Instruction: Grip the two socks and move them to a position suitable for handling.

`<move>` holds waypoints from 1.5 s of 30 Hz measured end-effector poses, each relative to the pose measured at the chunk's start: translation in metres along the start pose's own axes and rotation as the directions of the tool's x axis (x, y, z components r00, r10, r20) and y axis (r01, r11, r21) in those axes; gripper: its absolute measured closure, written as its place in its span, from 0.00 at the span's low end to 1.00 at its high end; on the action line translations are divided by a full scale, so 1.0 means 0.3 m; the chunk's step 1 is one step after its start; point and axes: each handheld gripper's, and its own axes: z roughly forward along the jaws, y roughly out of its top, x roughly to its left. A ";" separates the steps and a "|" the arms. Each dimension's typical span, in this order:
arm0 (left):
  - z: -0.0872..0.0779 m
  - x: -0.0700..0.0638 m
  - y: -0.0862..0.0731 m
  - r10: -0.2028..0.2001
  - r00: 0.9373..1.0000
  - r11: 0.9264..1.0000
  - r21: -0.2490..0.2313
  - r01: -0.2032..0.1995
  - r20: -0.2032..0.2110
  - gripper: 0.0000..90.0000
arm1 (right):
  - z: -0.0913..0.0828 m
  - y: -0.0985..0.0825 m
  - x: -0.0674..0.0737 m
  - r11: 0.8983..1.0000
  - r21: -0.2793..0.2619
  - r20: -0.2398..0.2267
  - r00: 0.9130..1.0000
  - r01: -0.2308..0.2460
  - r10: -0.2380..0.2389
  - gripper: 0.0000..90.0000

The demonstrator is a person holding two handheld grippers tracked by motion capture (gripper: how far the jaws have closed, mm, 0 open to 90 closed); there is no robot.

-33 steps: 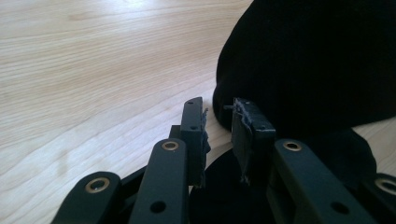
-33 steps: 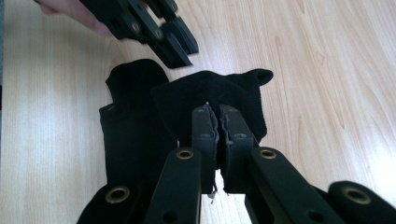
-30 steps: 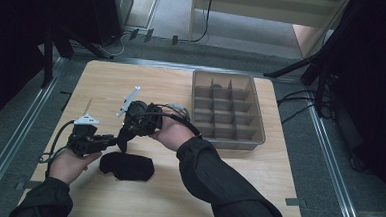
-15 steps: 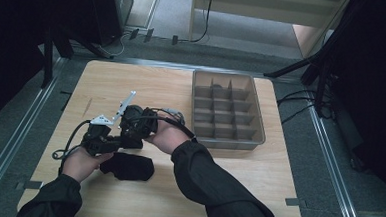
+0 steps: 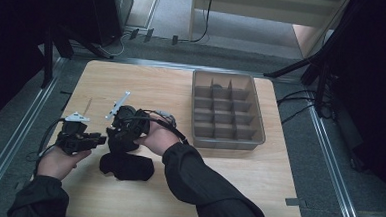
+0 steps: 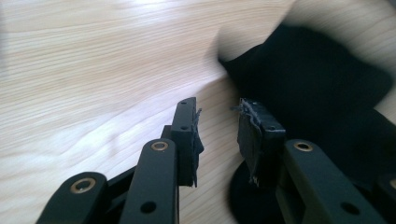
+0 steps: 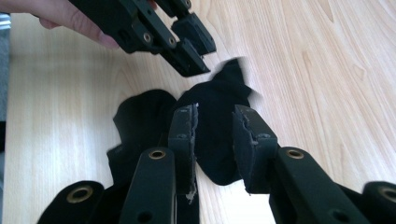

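Observation:
A black sock-like cloth (image 5: 128,166) lies crumpled on the wooden table (image 5: 257,182) near its front left. My right gripper (image 5: 115,143) hangs just above the cloth's far edge. In the right gripper view its jaws (image 7: 215,116) have just been opening; the black cloth (image 7: 212,140) lies below and between them, its tip blurred, and the pads do not press on it. My left gripper (image 5: 99,139) sits left of the right one, its jaws also just opened further. In the left gripper view bare wood shows between the fingertips (image 6: 217,112), with the cloth (image 6: 322,93) to their right.
A grey divided box (image 5: 227,138) stands at the right of the table, several compartments deep. The left gripper (image 7: 210,58), held in a hand, shows at the top of the right gripper view. Black stands and cables lie on the floor around the table.
The right gripper has sunk toward the cloth and opened its jaws. The left gripper moved right toward it, then drew back left. The cloth lies in about the same place.

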 end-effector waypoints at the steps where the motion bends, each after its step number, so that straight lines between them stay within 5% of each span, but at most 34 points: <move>1: -0.011 0.013 -0.004 -0.006 1.000 1.000 -0.006 0.006 -0.008 0.74 | 0.000 0.002 0.003 1.000 -0.007 0.002 1.000 0.001 -0.001 0.75; 7: -0.056 0.071 -0.021 -0.057 0.998 0.998 -0.042 0.055 -0.039 0.67 | -0.013 -0.002 -0.008 1.000 -0.029 -0.004 1.000 -0.006 0.006 0.74; 18: -0.102 0.088 -0.045 -0.047 0.999 0.997 -0.064 0.046 -0.018 0.61 | -0.002 -0.075 -0.040 0.996 -0.074 -0.010 0.999 -0.051 0.051 0.75; 28: -0.017 0.122 -0.047 -0.042 0.999 0.999 -0.006 0.042 -0.004 0.62 | 0.074 -0.141 -0.074 0.986 -0.130 0.001 0.994 -0.108 0.109 0.75; 37: 0.021 0.147 -0.056 -0.053 0.999 0.999 0.014 0.052 0.010 0.62 | 0.176 -0.168 -0.122 0.973 -0.141 0.006 0.983 -0.183 0.186 0.74; 45: 0.046 0.148 -0.065 -0.024 1.000 0.999 0.042 0.023 0.011 0.62 | 0.257 -0.189 -0.159 0.967 -0.122 -0.002 0.974 -0.223 0.224 0.70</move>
